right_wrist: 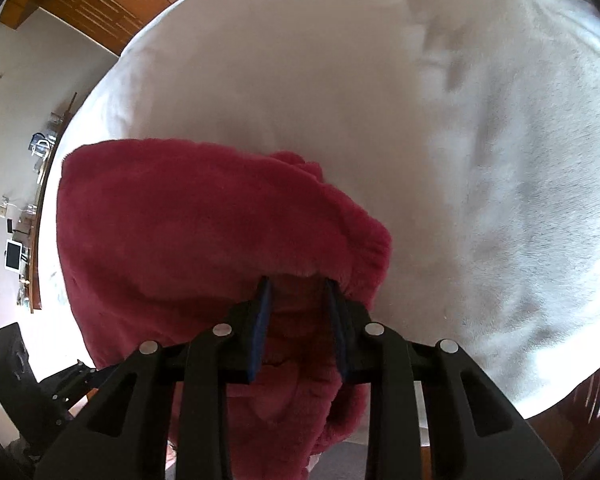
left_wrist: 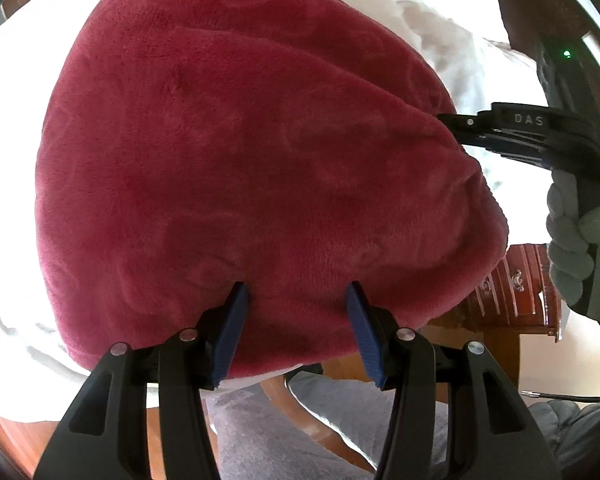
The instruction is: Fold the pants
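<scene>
Dark red fleece pants (left_wrist: 228, 168) lie folded in a thick pile on the white bed cover (right_wrist: 380, 112). My left gripper (left_wrist: 297, 292) points down at the pile's near edge. Its blue pads (left_wrist: 236, 320) stand well apart with their tips on the fleece, gripping nothing. A gloved hand (left_wrist: 572, 248) holds my right gripper (left_wrist: 460, 130) at the pile's right edge. In the right wrist view the right gripper (right_wrist: 298, 285) stands partly open. Its tips sit under the rim of the pants' (right_wrist: 188, 220) top layer. Loose fleece lies between the pads and is not pinched.
A wooden bedside cabinet (left_wrist: 516, 284) stands beside the bed at the lower right. The person's grey trouser legs (left_wrist: 260, 432) are below the bed edge. A wooden headboard (right_wrist: 100, 4) and a wall with small devices (right_wrist: 14, 256) lie to the left.
</scene>
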`<state>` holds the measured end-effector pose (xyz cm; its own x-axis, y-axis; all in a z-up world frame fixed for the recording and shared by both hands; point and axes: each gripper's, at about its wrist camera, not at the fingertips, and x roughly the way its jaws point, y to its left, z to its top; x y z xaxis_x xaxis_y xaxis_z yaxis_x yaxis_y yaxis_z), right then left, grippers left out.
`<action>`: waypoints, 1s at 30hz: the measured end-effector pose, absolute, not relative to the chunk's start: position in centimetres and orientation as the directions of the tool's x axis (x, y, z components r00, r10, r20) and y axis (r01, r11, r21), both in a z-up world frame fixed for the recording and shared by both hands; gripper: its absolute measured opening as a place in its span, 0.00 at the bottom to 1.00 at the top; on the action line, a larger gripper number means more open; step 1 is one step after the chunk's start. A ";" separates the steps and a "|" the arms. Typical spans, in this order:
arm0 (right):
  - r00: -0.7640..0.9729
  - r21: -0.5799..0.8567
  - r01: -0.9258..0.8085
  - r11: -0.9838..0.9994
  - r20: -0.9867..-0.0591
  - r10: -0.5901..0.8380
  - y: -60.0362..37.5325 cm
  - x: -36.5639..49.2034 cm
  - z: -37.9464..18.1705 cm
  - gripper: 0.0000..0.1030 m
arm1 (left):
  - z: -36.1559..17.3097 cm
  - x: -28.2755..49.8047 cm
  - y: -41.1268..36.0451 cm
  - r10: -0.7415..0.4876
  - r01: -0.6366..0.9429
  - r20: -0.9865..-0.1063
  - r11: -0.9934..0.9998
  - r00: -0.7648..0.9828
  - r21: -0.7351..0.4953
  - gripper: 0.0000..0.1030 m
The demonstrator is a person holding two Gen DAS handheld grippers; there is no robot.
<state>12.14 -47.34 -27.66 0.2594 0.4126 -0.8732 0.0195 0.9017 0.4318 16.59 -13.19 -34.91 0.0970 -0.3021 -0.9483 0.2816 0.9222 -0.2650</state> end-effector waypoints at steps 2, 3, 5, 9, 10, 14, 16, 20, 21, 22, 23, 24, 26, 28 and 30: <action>0.259 0.422 0.005 0.907 -0.876 0.406 -47.0 12.1 -27.4 0.26 | -34.8 16.7 -13.2 -0.302 0.272 -0.949 0.924 0.094 -0.268 0.50; 0.259 0.422 0.004 0.907 -0.876 0.407 -46.0 12.6 -27.5 0.26 | -34.6 16.9 -13.2 -0.302 0.263 -0.949 0.926 0.092 -0.270 0.50; 0.256 0.425 0.006 0.905 -0.876 0.410 -46.1 12.6 -27.5 0.26 | -34.2 17.1 -13.4 -0.293 0.260 -0.951 0.930 0.094 -0.261 0.50; 0.254 0.423 0.009 0.906 -0.878 0.406 -46.4 12.7 -27.7 0.27 | -32.7 17.4 -13.9 -0.233 0.290 -0.962 0.939 0.141 -0.185 0.51; 0.254 0.423 0.011 0.906 -0.878 0.406 -46.5 12.8 -27.5 0.27 | -32.3 17.5 -13.9 -0.226 0.293 -0.962 0.940 0.153 -0.175 0.51; 0.253 0.424 0.022 0.906 -0.879 0.405 -46.9 12.6 -27.3 0.28 | -30.6 18.3 -13.6 -0.192 0.289 -0.961 0.949 0.200 -0.129 0.52; 0.254 0.418 0.026 0.908 -0.881 0.398 -46.7 12.6 -27.3 0.28 | -29.7 18.6 -13.4 -0.174 0.289 -0.958 0.952 0.227 -0.105 0.52; 0.255 0.407 0.039 0.913 -0.887 0.385 -46.2 12.5 -27.5 0.29 | -28.6 19.2 -12.8 -0.150 0.293 -0.954 0.953 0.259 -0.070 0.52; 0.255 0.401 0.040 0.915 -0.890 0.378 -46.0 12.5 -27.5 0.29 | -28.5 19.4 -12.7 -0.146 0.293 -0.954 0.954 0.263 -0.065 0.52; 0.254 0.397 0.041 0.917 -0.892 0.375 -46.0 12.6 -27.5 0.29 | -28.4 19.6 -12.6 -0.141 0.293 -0.954 0.954 0.266 -0.059 0.52; 0.253 0.392 0.044 0.919 -0.894 0.370 -45.9 12.6 -27.6 0.29 | -28.3 19.8 -12.3 -0.134 0.292 -0.954 0.955 0.270 -0.051 0.54; 0.253 0.390 0.046 0.920 -0.895 0.366 -45.8 12.7 -27.6 0.29 | -28.2 19.9 -12.3 -0.131 0.291 -0.953 0.955 0.272 -0.048 0.58; 0.251 0.382 0.054 0.923 -0.900 0.358 -45.6 12.8 -27.7 0.30 | -28.1 20.1 -12.0 -0.126 0.293 -0.952 0.955 0.279 -0.040 0.58; 0.250 0.375 0.063 0.925 -0.903 0.349 -45.4 13.0 -27.9 0.30 | -28.2 20.4 -11.7 -0.115 0.296 -0.952 0.955 0.285 -0.027 0.58; 0.249 0.362 0.070 0.929 -0.908 0.336 -45.1 13.2 -28.0 0.30 | -28.2 20.7 -11.4 -0.107 0.301 -0.951 0.954 0.289 -0.016 0.58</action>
<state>13.22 -45.14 -27.99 0.2494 0.3356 -0.9084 0.0698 0.9294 0.3625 20.70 -11.41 -28.21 0.2894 -0.1069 -0.9512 0.3005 0.9536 -0.0157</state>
